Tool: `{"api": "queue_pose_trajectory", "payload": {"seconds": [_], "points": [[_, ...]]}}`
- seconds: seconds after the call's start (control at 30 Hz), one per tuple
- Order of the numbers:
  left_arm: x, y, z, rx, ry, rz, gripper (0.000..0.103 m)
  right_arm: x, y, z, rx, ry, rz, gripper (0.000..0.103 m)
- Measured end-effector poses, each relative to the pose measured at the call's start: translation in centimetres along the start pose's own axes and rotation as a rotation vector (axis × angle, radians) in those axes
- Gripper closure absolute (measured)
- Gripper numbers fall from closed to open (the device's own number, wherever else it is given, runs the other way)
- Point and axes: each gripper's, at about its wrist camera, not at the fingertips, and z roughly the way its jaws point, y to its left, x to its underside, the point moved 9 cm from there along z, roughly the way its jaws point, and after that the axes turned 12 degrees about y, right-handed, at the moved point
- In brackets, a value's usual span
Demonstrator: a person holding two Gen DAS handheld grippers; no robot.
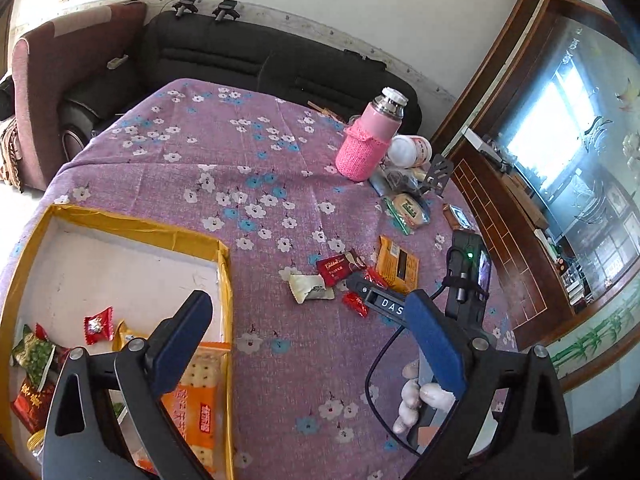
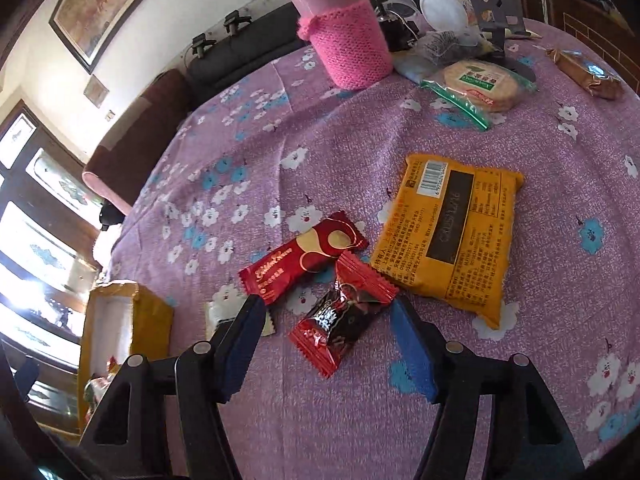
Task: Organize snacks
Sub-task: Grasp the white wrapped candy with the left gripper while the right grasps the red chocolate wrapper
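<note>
Task approx. half done, judging by the layout: the yellow-rimmed box [image 1: 224, 276] at the left of the worktop [image 1: 224, 152] already holds several snacks, incl. an orange cracker pack [image 1: 200, 404], a green pea packet [image 1: 34, 354], a small red candy [image 1: 98, 325] and a red packet [image 1: 30, 404]. Still loose on the flowered cloth, well apart from the box: dark red candy [image 2: 345, 316], long red choc bar [image 2: 302, 258], big orange packet [image 2: 450, 236], white wrapped sweet [image 1: 310, 287], another small red candy [image 1: 356, 305], plus a round rice cracker in clear wrap [image 2: 480, 82] and a brown bar [image 2: 586, 72] further back near the pink knit-sleeved flask [image 2: 344, 40]. Right tool [image 2: 326, 322] is tilted down steeply over the loose pile, jaws released but straddling the dark red candy; blue pads sit either side of it, not pressing yet as far as I can see. Nothing held. Left tool [image 1: 310, 322] is also angled down, jaws wide and empty, hanging betw. the box edge and the loose pile. In the left view a gloved hand [image 1: 416, 398] grips the right tool's handle. Next step prob. closing on that candy, then carrying it to the box.
</note>
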Motion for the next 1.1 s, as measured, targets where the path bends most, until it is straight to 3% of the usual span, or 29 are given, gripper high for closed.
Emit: {"api": "queue_pose_trajectory", "payload": {"seconds": [0.03, 0.07, 0.1, 0.3, 0.47, 0.5, 0.57, 0.6, 0.63, 0.67, 0.77, 0.93, 1.1], "points": [[-0.3, -0.2, 1.0, -0.001, 0.019, 0.007, 0.005, 0.0, 0.1, 0.1, 0.047, -0.019, -0.026, 0.04], [-0.5, -0.5, 2.0, -0.006, 0.04, 0.014, 0.005, 0.0, 0.2, 0.2, 0.1, -0.035, -0.056, 0.052], [-0.6, -0.8, 3.0, -0.011, 0.056, 0.021, 0.005, 0.1, 0.3, 0.2, 0.114, -0.042, -0.086, 0.075], [-0.2, -1.9, 10.2, -0.032, 0.226, 0.076, 0.006, 2.4, -2.1, -1.5, -0.01, -0.02, -0.064, 0.079], [-0.2, -1.1, 13.8, -0.113, 0.259, 0.102, 0.006, 4.0, -4.4, -3.4, -0.123, -0.041, -0.023, 0.079], [-0.2, -0.9, 14.2, -0.138, 0.261, 0.111, 0.011, 4.1, -4.5, -3.5, -0.142, -0.037, -0.017, 0.079], [-0.1, -1.2, 14.7, -0.196, 0.266, 0.175, 0.03, 3.9, -4.6, -3.3, -0.166, -0.022, -0.017, 0.079], [0.0, -1.4, 14.9, -0.234, 0.271, 0.216, 0.041, 3.9, -4.5, -3.1, -0.173, -0.013, -0.02, 0.079], [0.2, -1.7, 15.1, -0.25, 0.278, 0.257, 0.063, 3.9, -4.4, -3.1, -0.182, -0.003, -0.021, 0.079], [0.6, -1.9, 15.6, -0.266, 0.297, 0.287, 0.068, 3.9, -4.3, -3.0, -0.194, 0.007, -0.021, 0.079], [1.0, -2.3, 15.8, -0.294, 0.273, 0.334, 0.071, 3.9, -4.0, -3.1, -0.214, 0.016, -0.022, 0.079], [1.1, -2.1, 15.4, -0.294, 0.257, 0.303, 0.072, 4.0, -3.6, -3.6, -0.215, -0.001, -0.032, 0.079], [1.2, -3.2, 12.4, -0.237, 0.183, 0.248, 0.073, 4.0, -3.5, -4.0, -0.225, -0.011, -0.033, 0.079]]}}
